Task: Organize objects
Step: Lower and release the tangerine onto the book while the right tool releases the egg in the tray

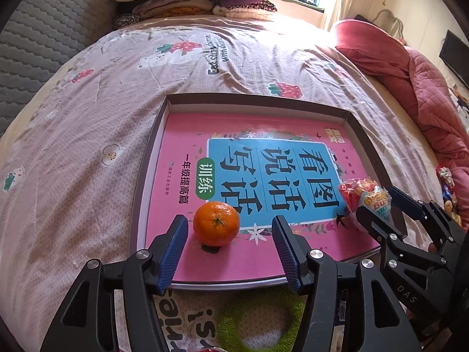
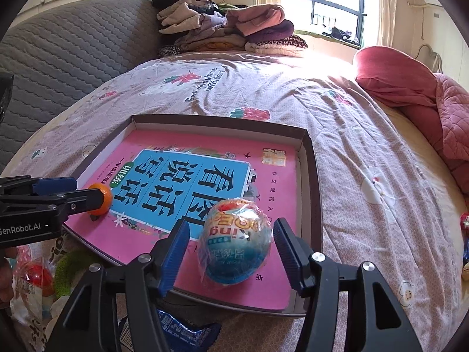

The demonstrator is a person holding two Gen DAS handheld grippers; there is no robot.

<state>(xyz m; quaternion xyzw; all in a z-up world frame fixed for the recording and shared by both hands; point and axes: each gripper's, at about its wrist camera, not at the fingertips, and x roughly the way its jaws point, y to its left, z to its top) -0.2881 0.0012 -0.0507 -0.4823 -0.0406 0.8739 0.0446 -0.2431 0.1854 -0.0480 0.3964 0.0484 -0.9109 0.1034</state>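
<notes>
Bedspread [image 1: 88, 117] held a tray [image 1: 146, 158] lined with a pink book [image 1: 181, 135]. Left gripper [image 1: 230, 231] sat released around an orange [image 1: 216, 223] at six o'clock; right gripper [image 2: 231, 240] gaped around a wrapped egg [image 2: 234, 243] at four o'clock, apparently gathering both there.

Daylight is pouring through a barred window [image 2: 325, 6] at the far side, washing out the bed [image 2: 351, 135] beneath it. A pink printed sheet [image 1: 88, 135] is covering the bed. A grey quilted headboard [image 2: 67, 50] is standing along the left. Folded clothes [image 2: 228, 29] are piling up at the bed's far end. A red quilt [image 2: 425, 99] is lying bunched at the right. Cream curtains [image 2: 387, 6] are hanging beside the window.
</notes>
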